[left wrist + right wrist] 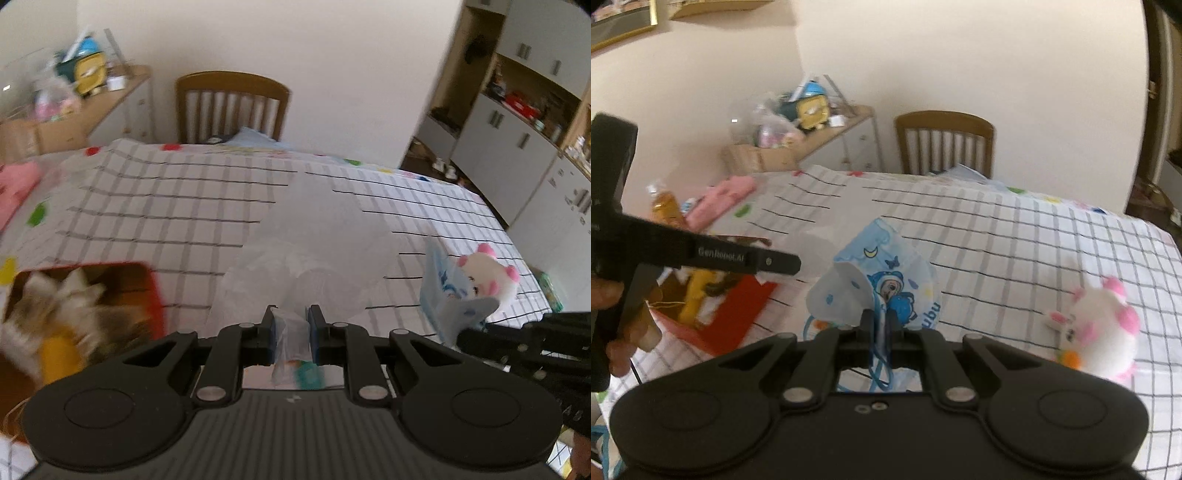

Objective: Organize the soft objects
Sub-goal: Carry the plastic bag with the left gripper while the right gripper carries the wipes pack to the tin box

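Observation:
My left gripper is shut on the edge of a clear plastic bag, which spreads out above the checked tablecloth. My right gripper is shut on a child's blue cartoon face mask with blue ear loops; the mask also shows at the right of the left wrist view. A white and pink plush toy lies on the cloth to the right, and it shows in the left wrist view. A red box at the left holds furry and yellow plush toys.
The table has a white checked cloth. A wooden chair stands at its far side. A pink soft item and an orange packet lie at the far left. A cluttered side shelf stands by the wall; cabinets are at right.

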